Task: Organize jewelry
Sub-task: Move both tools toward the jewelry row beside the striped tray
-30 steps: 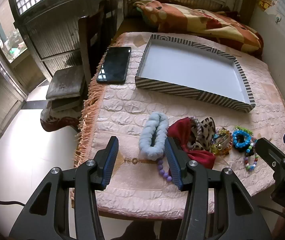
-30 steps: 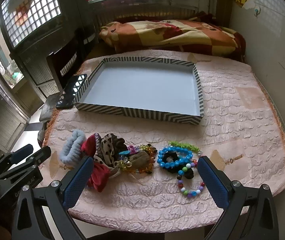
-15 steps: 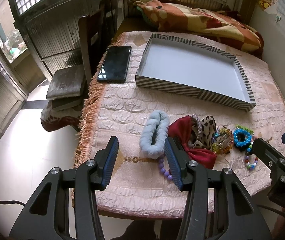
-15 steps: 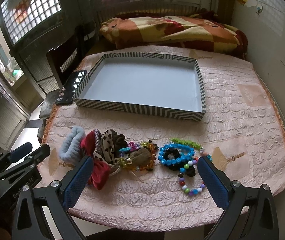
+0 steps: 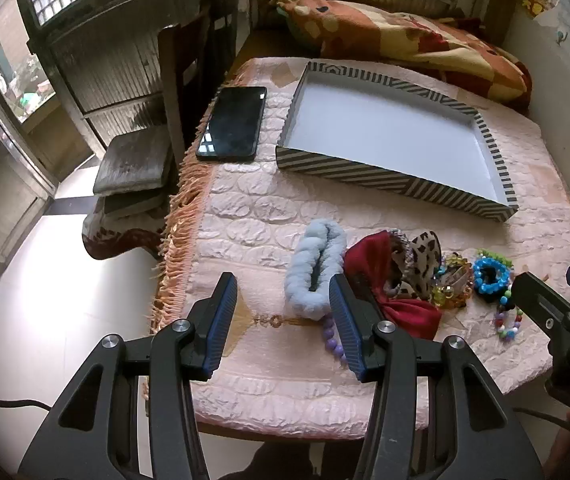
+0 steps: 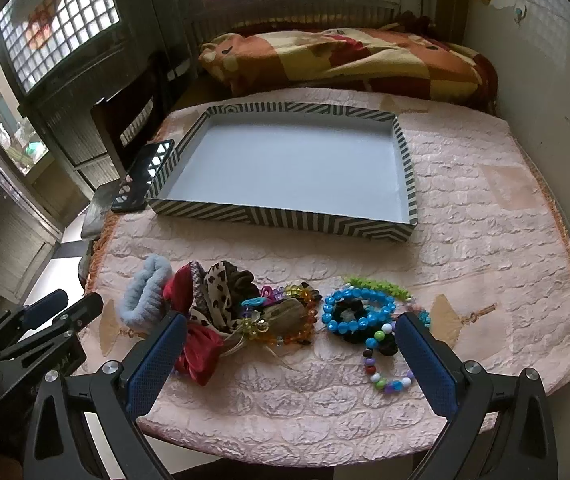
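A row of jewelry lies near the table's front edge: a light blue fluffy scrunchie (image 5: 315,268) (image 6: 145,292), a red scrunchie (image 5: 369,264) (image 6: 199,354), a leopard-print scrunchie (image 6: 221,292), amber beads (image 6: 297,320), a blue bead bracelet (image 6: 355,312) and a multicoloured bead bracelet (image 6: 385,364). An empty striped tray (image 5: 385,180) (image 6: 285,220) stands behind them. My left gripper (image 5: 283,320) is open, just in front of the blue scrunchie. My right gripper (image 6: 291,364) is open wide above the table's front edge, near the bracelets.
A black phone (image 5: 233,122) lies left of the tray near the fringed table edge. A wooden chair (image 5: 157,140) stands to the left. A patterned blanket (image 6: 345,60) lies behind the table. A wall runs along the right side.
Both grippers have moved slightly forward toward the jewelry; the items appear a little closer. Nothing has been taken hold of.
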{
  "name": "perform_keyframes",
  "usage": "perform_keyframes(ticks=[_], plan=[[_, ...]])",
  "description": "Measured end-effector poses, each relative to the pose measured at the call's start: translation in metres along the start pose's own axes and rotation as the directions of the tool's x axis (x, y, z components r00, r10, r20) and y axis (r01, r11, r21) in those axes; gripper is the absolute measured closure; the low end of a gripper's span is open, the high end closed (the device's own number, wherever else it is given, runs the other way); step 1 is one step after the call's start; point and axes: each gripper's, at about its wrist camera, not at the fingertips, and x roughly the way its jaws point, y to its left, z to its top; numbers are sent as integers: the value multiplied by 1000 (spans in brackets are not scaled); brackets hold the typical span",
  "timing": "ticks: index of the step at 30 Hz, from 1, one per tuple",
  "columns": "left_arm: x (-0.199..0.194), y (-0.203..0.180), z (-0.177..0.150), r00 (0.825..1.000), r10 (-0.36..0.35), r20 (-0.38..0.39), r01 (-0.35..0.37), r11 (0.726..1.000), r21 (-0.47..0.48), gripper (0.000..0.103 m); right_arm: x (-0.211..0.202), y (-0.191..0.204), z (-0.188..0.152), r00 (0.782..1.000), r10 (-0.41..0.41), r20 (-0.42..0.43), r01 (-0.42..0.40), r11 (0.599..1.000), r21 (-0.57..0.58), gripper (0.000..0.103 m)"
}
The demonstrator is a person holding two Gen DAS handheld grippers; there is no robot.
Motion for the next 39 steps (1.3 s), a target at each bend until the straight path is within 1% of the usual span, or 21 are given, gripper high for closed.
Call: perform_keyframes(ticks=[3, 8, 10, 13, 17, 21, 31, 39], plan=[[2, 0, 1, 1000, -1, -5, 1, 1000, -2, 55, 2, -2, 0, 1000, 4, -7, -3, 1000, 13, 0], [5, -2, 1, 1000, -3, -13, 4, 1000, 9, 55, 5, -9, 0, 999, 36, -21, -35, 998, 56, 0], [6, -3, 1, 1000, -3, -16, 3, 1000, 9, 55, 5, -10, 0, 999, 33, -21, -31, 998, 58, 0], [8, -1, 2, 1000, -4, -19, 4, 1000, 5, 55, 6, -11, 0, 999, 24, -22, -23, 998, 53, 0], [9, -1, 2, 1000, -4, -25, 4, 1000, 5, 55, 7, -11, 0, 999, 35, -16, -34, 998, 58, 0], [11, 0, 2, 999, -5, -32, 5, 1000, 2, 55, 9, -10, 0, 1000, 23, -15, -22, 999, 39, 0], [13, -2, 1, 999, -5, -42, 5, 1000, 4, 55, 12, -8, -2, 998, 13, -63, -12, 1000, 24, 0], [13, -2, 1, 999, -6, -44, 7, 1000, 4, 55, 14, -8, -2, 998, 4, -70, -3, 1000, 15, 0]])
